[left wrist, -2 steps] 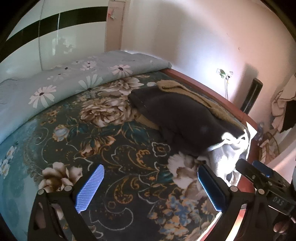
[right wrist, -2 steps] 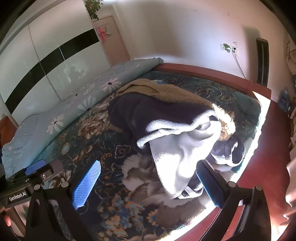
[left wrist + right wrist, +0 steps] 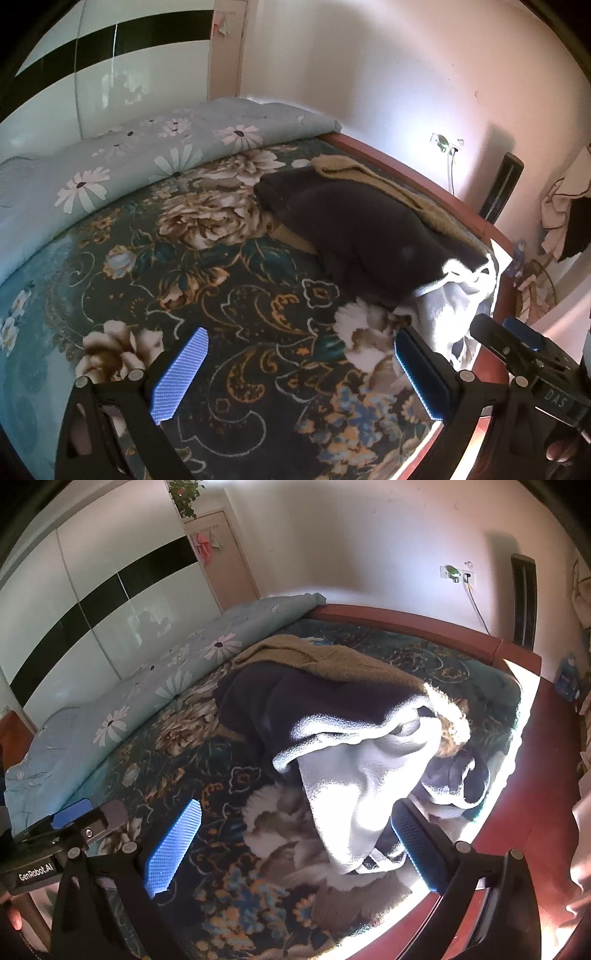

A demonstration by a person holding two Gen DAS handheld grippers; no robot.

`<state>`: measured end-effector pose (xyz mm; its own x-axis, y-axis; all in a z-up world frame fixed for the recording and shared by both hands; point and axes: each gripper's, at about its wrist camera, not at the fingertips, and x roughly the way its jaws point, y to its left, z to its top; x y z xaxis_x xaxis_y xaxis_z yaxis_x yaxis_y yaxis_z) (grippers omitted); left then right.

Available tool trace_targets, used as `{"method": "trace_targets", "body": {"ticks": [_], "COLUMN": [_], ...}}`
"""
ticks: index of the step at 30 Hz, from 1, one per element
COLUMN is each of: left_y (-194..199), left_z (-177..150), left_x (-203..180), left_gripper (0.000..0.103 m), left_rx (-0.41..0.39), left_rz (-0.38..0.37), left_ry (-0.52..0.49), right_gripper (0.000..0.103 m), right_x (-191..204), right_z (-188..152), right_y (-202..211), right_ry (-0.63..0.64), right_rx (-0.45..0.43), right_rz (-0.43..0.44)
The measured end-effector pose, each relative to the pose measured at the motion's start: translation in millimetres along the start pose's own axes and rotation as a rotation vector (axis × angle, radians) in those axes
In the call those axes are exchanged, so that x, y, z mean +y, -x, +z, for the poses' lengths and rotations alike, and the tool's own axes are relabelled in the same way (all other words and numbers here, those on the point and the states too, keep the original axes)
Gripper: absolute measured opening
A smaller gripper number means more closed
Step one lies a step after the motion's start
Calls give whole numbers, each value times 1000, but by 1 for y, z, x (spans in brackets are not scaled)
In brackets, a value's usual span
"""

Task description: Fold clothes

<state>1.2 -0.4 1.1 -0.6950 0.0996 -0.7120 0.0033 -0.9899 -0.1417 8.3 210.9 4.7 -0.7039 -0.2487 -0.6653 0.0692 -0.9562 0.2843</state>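
A heap of clothes lies on the floral bedspread [image 3: 207, 280] near the bed's right edge: a dark garment [image 3: 354, 229] [image 3: 295, 701], a tan fuzzy one [image 3: 391, 184] [image 3: 332, 661] behind it, and a white fleece one [image 3: 351, 786] [image 3: 450, 306] in sunlight at the front. My left gripper [image 3: 299, 373] is open and empty, above the bedspread left of the heap. My right gripper [image 3: 295, 849] is open and empty, just in front of the white garment. The right gripper's body shows at the right of the left wrist view [image 3: 532, 354].
A folded pale-blue daisy quilt [image 3: 140, 158] lies along the bed's far side. A red wooden bed frame [image 3: 406, 620] borders the bed. Wardrobe doors [image 3: 92, 602] stand behind. A wall socket [image 3: 458, 574] and hanging clothes [image 3: 565, 206] are to the right.
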Motion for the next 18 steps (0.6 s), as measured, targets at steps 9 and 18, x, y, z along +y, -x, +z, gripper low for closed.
{"method": "trace_targets", "body": {"ticks": [9, 18], "left_y": [-1, 4], "left_z": [-2, 0], "left_x": [-2, -7], "left_gripper": [103, 103], "left_rx": [11, -23], "left_rz": [23, 43], "left_ry": [-38, -80], "right_gripper": [103, 103], "right_x": [2, 3], "right_z": [2, 2], "right_y": [4, 10], "right_ry": [12, 35], "right_rx": [7, -15], "right_rz": [5, -27]}}
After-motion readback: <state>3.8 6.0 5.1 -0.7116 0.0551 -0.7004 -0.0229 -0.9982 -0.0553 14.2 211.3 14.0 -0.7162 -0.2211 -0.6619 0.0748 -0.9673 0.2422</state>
